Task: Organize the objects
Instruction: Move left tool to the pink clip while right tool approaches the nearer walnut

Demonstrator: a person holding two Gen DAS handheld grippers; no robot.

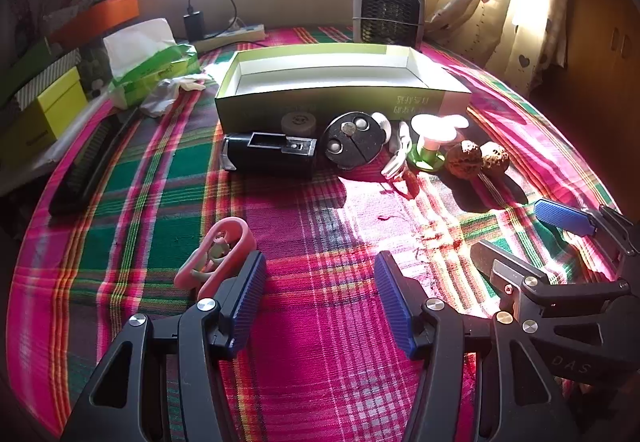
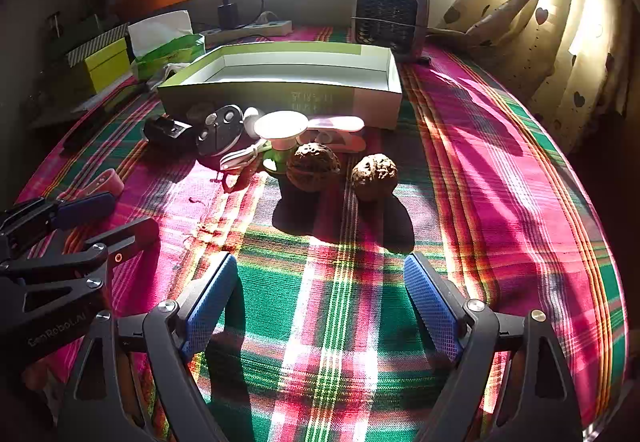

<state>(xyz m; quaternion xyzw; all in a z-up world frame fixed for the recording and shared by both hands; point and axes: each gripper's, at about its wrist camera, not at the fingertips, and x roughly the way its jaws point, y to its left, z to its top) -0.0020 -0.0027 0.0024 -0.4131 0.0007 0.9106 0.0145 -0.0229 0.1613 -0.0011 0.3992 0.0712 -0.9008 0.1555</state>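
Observation:
An open green box (image 1: pixel 280 103) (image 2: pixel 256 97) stands at the middle of the plaid table. In front of it lie a black device (image 1: pixel 268 153) (image 2: pixel 166 129), a round black disc (image 1: pixel 354 141) (image 2: pixel 220 129), a white cable (image 1: pixel 396 157) (image 2: pixel 240 157), a white and green fan (image 1: pixel 430 141) (image 2: pixel 280 133) and two walnuts (image 1: pixel 464 157) (image 2: pixel 312 165) (image 2: pixel 374 171). A pink clip (image 1: pixel 218 258) (image 2: pixel 106 179) lies just left of my left gripper (image 1: pixel 320 270). Both grippers are open and empty. My right gripper (image 2: pixel 320 274) is near the walnuts.
A grey heater (image 1: pixel 388 15) (image 2: pixel 390 15) stands behind the box. A tissue pack (image 1: pixel 152 61) (image 2: pixel 168 41), stacked boxes (image 1: pixel 44 97) and a black comb (image 1: pixel 88 161) are at the left. A power strip (image 1: pixel 232 33) lies at the back. Curtains hang at the right.

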